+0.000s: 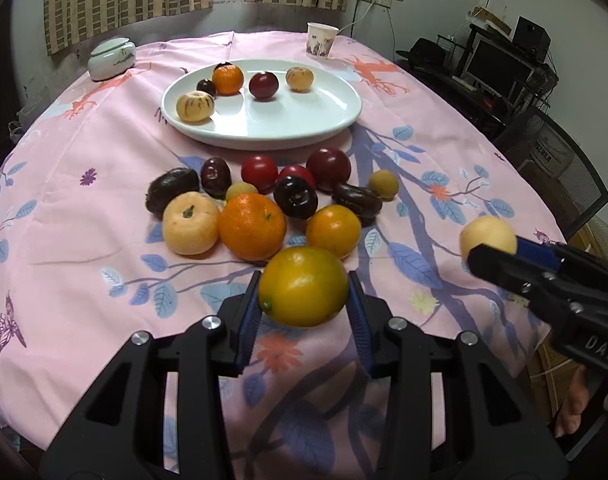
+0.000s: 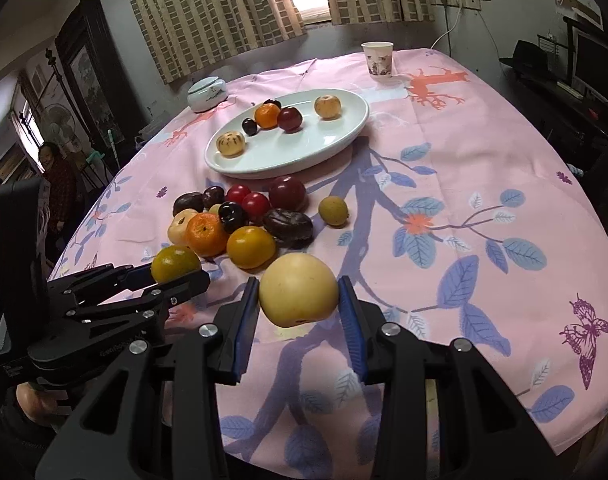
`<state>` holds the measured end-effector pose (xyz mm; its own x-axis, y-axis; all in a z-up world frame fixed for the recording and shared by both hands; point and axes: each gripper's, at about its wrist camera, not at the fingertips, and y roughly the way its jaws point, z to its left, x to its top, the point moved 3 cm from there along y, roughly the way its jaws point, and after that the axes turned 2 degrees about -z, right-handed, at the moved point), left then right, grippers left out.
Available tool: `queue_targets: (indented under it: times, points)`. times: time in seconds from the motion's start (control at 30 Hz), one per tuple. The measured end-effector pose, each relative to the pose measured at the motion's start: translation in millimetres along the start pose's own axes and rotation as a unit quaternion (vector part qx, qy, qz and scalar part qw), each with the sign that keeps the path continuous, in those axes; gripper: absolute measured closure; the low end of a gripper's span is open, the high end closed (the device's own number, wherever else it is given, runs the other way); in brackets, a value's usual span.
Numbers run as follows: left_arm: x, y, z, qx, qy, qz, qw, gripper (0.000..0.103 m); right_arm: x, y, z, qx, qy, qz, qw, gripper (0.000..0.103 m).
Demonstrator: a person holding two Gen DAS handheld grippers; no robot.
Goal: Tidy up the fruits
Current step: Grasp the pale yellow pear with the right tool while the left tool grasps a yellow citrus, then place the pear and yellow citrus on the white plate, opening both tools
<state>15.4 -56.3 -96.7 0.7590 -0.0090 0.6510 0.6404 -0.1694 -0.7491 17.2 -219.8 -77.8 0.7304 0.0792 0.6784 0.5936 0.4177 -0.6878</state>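
My left gripper (image 1: 304, 280) is shut on a yellow-green citrus fruit (image 1: 303, 286), its blue pads pressing both sides just above the pink cloth. My right gripper (image 2: 298, 282) is shut on a pale yellow round fruit (image 2: 297, 296). Each gripper also shows in the other's view: the right gripper (image 1: 492, 252) with its pale fruit (image 1: 487, 236), and the left gripper (image 2: 175, 276) with its citrus (image 2: 175, 264). A pile of loose fruits (image 1: 251, 226) lies mid-table. Behind it, a white oval plate (image 1: 304, 124) holds several fruits.
A paper cup (image 1: 321, 40) stands at the table's far edge and a lidded ceramic jar (image 1: 111, 58) at the far left. A mesh chair (image 1: 556, 160) is beside the table on the right. A person (image 2: 57, 176) stands in the background at left.
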Motion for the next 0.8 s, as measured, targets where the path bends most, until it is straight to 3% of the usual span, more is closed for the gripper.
queue_targets:
  times: [0.53,0.8]
  points:
    - [8,-22,42,0.006,-0.034,-0.023,0.9991,0.062,2,14,23,0.004,-0.020,0.016,1.000,0.063]
    - [55,-18,69,0.015,-0.032,-0.027,0.9990,0.062,34,34,24,0.008,-0.052,0.039,0.998,0.063]
